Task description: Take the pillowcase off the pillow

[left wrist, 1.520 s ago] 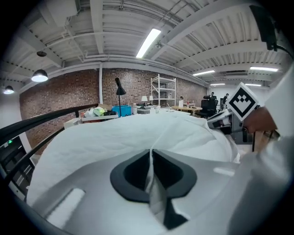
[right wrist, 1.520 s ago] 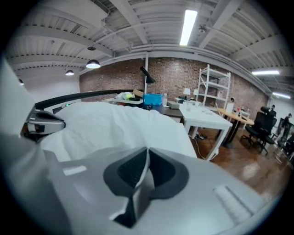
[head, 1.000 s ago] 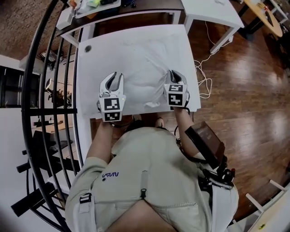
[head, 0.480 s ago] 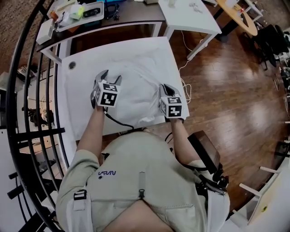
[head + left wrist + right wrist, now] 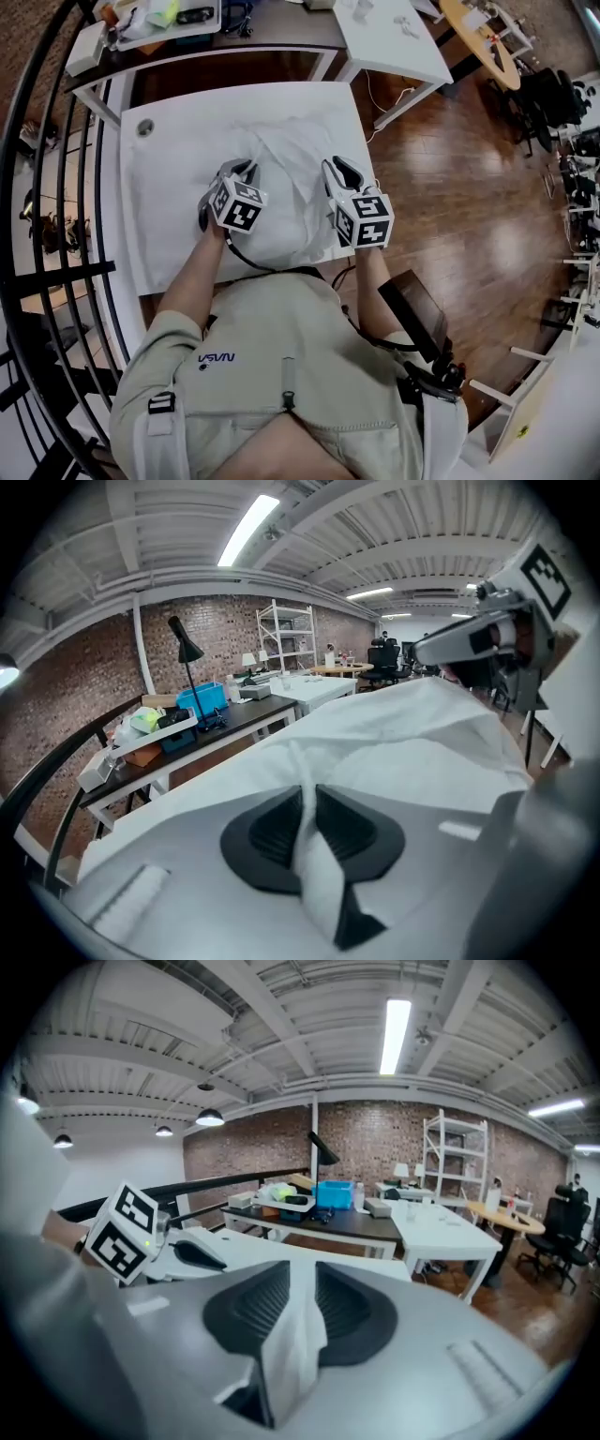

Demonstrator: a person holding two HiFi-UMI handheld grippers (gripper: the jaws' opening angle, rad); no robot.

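The white pillowcase (image 5: 292,183) lies rumpled on the counter (image 5: 167,216) between both tools, one fold pinched in the left tool (image 5: 241,171), whose jaws have just been closing, another held by the right tool (image 5: 337,169), whose jaws have just eased slightly apart.

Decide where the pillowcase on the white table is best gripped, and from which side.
Probably the loose rumpled cloth of the pillowcase along its two long sides, approached from the near edge of the table. There the fabric lifts into slack folds that can be pinched flat; the stuffed middle looks too bulky to close on.
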